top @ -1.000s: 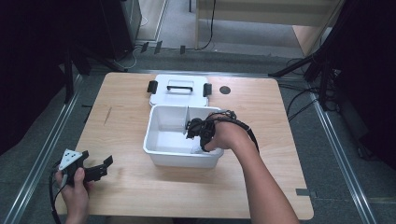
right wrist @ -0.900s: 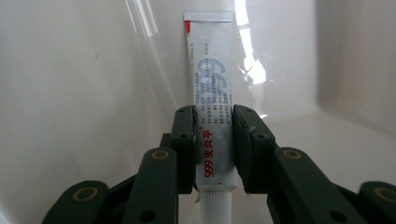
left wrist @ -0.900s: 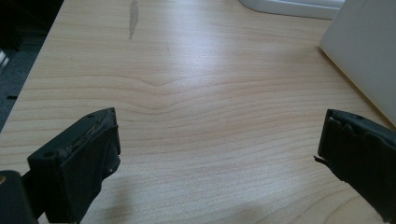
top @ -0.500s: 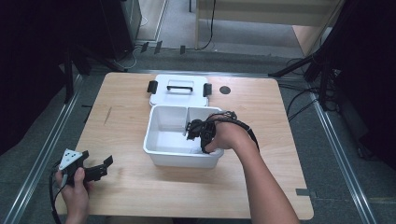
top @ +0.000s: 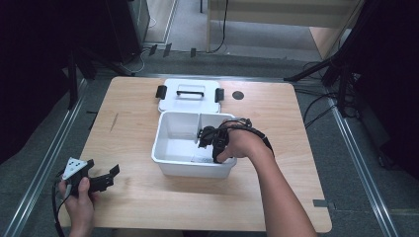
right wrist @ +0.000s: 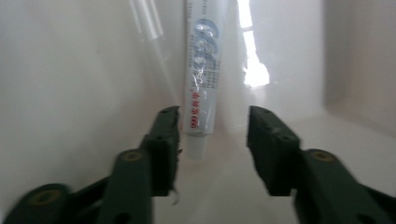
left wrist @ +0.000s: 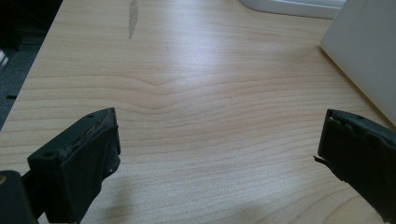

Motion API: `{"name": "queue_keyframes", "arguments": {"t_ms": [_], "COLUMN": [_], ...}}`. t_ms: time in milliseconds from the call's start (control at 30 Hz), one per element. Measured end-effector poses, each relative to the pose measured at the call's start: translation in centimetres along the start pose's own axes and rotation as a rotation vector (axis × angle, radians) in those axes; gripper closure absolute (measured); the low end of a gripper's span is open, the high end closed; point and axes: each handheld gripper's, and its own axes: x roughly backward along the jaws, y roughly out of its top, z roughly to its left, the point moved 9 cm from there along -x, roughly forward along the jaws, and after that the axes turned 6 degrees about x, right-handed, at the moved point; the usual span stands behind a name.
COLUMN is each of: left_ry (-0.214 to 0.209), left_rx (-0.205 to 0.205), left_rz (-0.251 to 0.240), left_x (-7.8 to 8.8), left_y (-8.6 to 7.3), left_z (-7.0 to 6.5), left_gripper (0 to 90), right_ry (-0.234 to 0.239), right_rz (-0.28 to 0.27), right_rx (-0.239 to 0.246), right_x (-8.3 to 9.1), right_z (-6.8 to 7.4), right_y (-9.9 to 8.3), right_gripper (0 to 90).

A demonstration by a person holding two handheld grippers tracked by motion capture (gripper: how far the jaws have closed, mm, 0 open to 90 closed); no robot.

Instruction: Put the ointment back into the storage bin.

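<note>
Right gripper (top: 205, 139) down inside the white rectangular plastic bin (top: 163, 148), jaws apart around a white printed tube (right wrist: 201, 79).

Tube lies on the bin floor, its end between the 2 jaws but closer to the left one, not pinched yet. Bin sits mid-table with its white handled lid (top: 190, 94) at 12 o'clock. Left gripper (top: 101, 177) hovers at 8 o'clock over the light wooden table (left wrist: 196, 93), jaws wide, gripping nothing.
</note>
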Motion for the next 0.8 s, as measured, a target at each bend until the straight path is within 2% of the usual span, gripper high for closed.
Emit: {"name": "queue_keyframes", "arguments": {"t_ms": [33, 67, 100, 133, 200, 333, 400, 633, 800], "left_ry": [-0.001, 0.0, 0.0, 0.0, -0.001, -0.001, -0.001, 0.0, 0.001], "left_rx": [0.0, 0.0, 0.001, 0.001, -0.001, 0.0, -0.001, -0.002, -0.002], "left_rz": [0.0, -0.001, -0.002, -0.002, 0.0, 0.0, 0.0, 0.001, -0.001], "left_x": [0.0, 0.0, 0.0, 0.0, 0.0, 0.0, 0.0, 0.0, 0.0], "left_y": [0.0, 0.0, 0.0, 0.0, 0.0, 0.0, 0.0, 0.0, 0.0], "left_z": [0.0, 0.0, 0.0, 0.0, 0.0, 0.0, 0.0, 0.0, 0.0], "left_gripper": [0.0, 0.0, 0.0, 0.0, 0.0, 0.0, 0.0, 0.0, 0.0], "right_ry": [-0.003, -0.007, 0.015, 0.015, 0.042, 0.054, 0.057, 0.048, 0.043], "right_rz": [-0.001, -0.008, -0.023, -0.023, -0.041, -0.054, -0.059, -0.077, -0.116], "right_rx": [0.003, 0.012, 0.002, 0.002, 0.001, 0.01, -0.002, -0.003, -0.015], "right_x": [0.0, 0.0, 0.4, 0.4, 0.6, 0.8, 0.9, 1.6, 3.2], "right_z": [0.0, 0.0, 0.1, 0.1, 0.3, 0.4, 0.4, 0.3, 0.6], "right_y": [0.0, 0.0, 0.1, 0.1, 0.2, 0.3, 0.2, 0.0, -0.2], "right_gripper": [48.3, 58.1, 76.6, 76.6, 84.6, 86.7, 87.7, 87.4, 83.9]}}
